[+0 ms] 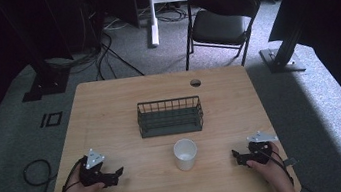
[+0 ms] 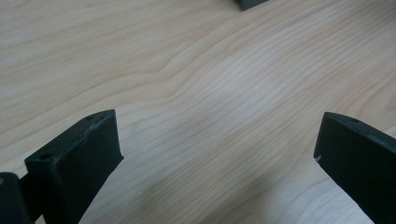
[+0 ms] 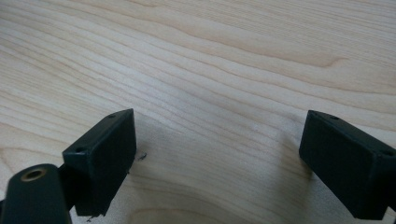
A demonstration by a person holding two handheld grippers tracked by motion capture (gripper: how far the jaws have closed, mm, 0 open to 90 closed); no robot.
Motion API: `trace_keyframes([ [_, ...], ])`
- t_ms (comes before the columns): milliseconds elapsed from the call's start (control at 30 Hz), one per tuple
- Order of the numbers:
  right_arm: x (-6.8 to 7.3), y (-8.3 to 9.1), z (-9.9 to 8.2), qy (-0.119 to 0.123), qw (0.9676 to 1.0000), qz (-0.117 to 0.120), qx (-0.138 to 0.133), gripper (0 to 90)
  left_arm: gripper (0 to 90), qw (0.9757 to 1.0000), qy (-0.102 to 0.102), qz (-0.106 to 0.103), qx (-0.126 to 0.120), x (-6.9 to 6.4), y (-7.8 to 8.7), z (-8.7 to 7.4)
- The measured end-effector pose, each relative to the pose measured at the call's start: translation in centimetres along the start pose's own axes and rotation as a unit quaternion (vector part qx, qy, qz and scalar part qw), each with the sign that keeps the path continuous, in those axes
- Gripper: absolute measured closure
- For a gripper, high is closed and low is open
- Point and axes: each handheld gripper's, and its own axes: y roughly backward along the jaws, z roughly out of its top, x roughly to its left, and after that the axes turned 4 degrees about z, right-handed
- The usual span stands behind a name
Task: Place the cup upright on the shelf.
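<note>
A white paper cup (image 1: pixel 185 153) stands upright near the front middle of the wooden table (image 1: pixel 110 114). Behind it sits a black wire basket (image 1: pixel 170 117), with nothing visible inside. My left gripper (image 1: pixel 117 174) rests low over the table at the front left, held by a hand, its jaws pointing right toward the cup. In the left gripper view it (image 2: pixel 217 140) is open over bare wood. My right gripper (image 1: pixel 236 157) sits at the front right, pointing left toward the cup. In the right gripper view it (image 3: pixel 219 135) is open above bare wood.
A round cable hole (image 1: pixel 195 82) lies near the table's far edge. A black folding chair (image 1: pixel 218 21) stands on the grey carpet beyond the table. Cables (image 1: pixel 35 173) trail off the left side. A dark corner of the basket (image 2: pixel 250 3) peeks in at the top of the left gripper view.
</note>
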Motion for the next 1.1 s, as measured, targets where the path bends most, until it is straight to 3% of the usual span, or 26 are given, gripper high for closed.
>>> trace_keyframes([
  [533, 0.0, 0.0, 0.0, 0.0, 1.0, 0.0, 0.0, 10.6, 0.9, 0.998, -0.041, -0.031, -0.037, -1.7, 0.1, 1.9],
  [833, 0.0, 0.0, 0.0, 0.0, 1.0, 0.0, 0.0, 10.6, 0.9, 0.9945, -0.073, -0.055, -0.053, -2.9, -0.1, 2.8],
  [1100, 0.0, 0.0, 0.0, 0.0, 1.0, 0.0, 0.0, 10.6, 0.9, 0.9911, -0.088, -0.075, -0.066, -4.0, -0.2, 3.4],
])
